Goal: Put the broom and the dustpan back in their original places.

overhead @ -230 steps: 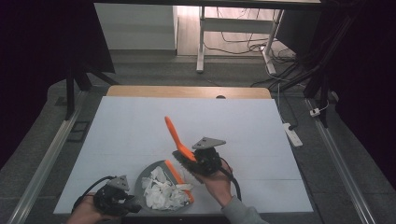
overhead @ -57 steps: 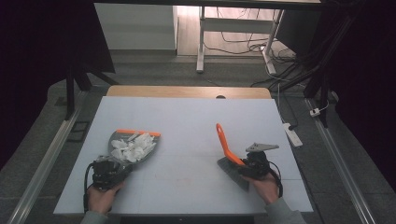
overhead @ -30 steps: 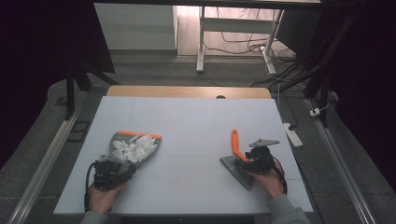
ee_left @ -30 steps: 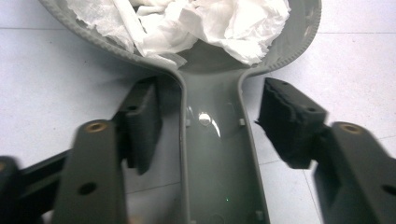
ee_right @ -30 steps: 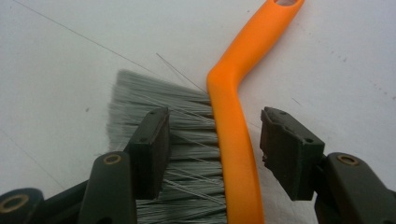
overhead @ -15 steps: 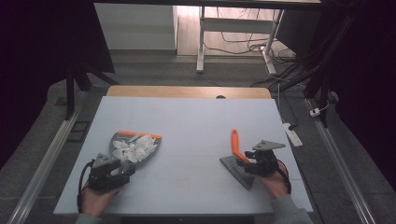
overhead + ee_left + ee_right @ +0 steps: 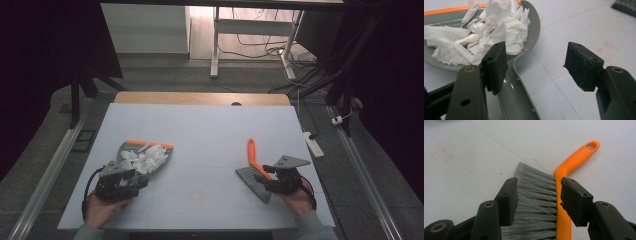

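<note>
The sweeping looks finished. In the high view the dustpan [image 7: 142, 157] sits at the lower left of the frame on the pale table [image 7: 210, 125], its orange lip toward the top of the picture, and the torn white paper [image 7: 147, 156] is heaped inside it. I can find no stray scraps on the table around it (the picture is small and dim, so tiny bits could escape notice).

In the left gripper view the same paper [image 7: 496, 27] fills the grey pan at the upper left, and the pan's handle [image 7: 519, 100] runs down between the jaws. The left gripper [image 7: 536, 65] has let go: one pad stands just beside the handle, the other well off it with bare table between, and the jaws have just been working, opening and then closing a little, without clamping anything.

At the lower right of the high view the brush [image 7: 255, 172] lies on the table, orange handle pointing up the frame, grey bristles toward the left. In the right gripper view the right gripper [image 7: 537, 202] straddles the brush [image 7: 541, 202], one pad against the bristles and the other at the orange spine; a thin gap seems to show there, so I judge the grip slack, but I cannot tell for sure whether it is fully released.

What seems left is small: freeing the brush completely and drawing both hands back, or carrying the full pan off to be emptied.
</note>
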A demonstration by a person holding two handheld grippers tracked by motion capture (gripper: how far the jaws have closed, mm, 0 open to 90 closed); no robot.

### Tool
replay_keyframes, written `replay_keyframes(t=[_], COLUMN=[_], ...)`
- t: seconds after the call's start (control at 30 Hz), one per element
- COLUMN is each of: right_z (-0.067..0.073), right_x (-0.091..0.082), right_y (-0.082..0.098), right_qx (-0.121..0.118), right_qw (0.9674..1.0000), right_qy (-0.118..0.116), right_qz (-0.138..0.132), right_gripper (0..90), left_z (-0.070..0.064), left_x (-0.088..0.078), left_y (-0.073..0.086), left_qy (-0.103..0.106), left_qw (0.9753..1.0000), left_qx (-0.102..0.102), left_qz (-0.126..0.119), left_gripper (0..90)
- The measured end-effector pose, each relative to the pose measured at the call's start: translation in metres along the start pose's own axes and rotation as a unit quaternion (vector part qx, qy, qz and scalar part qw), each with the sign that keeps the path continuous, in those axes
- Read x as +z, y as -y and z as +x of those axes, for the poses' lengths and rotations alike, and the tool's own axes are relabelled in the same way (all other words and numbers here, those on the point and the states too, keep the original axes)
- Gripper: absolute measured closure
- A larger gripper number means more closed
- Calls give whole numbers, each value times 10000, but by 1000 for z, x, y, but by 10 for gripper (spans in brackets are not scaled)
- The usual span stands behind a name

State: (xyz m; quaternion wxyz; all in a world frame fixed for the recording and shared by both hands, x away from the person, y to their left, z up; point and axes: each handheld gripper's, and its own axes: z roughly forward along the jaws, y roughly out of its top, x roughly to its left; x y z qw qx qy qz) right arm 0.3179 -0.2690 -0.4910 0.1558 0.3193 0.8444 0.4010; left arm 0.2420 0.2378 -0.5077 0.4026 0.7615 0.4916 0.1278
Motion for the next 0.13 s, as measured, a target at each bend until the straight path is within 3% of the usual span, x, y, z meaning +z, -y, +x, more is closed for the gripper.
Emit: replay_keyframes(t=[0.13], right_z=[2], right_x=[-1], right_y=[-1], right_qx=[-72], right_qw=[10000], right_qy=[0], right_qz=[-65], right_gripper=[477], left_z=[0], left_x=[0], left_y=[0], left_qy=[21], left_qw=[10000], left_qx=[7], left_qz=[7], left_gripper=[350])
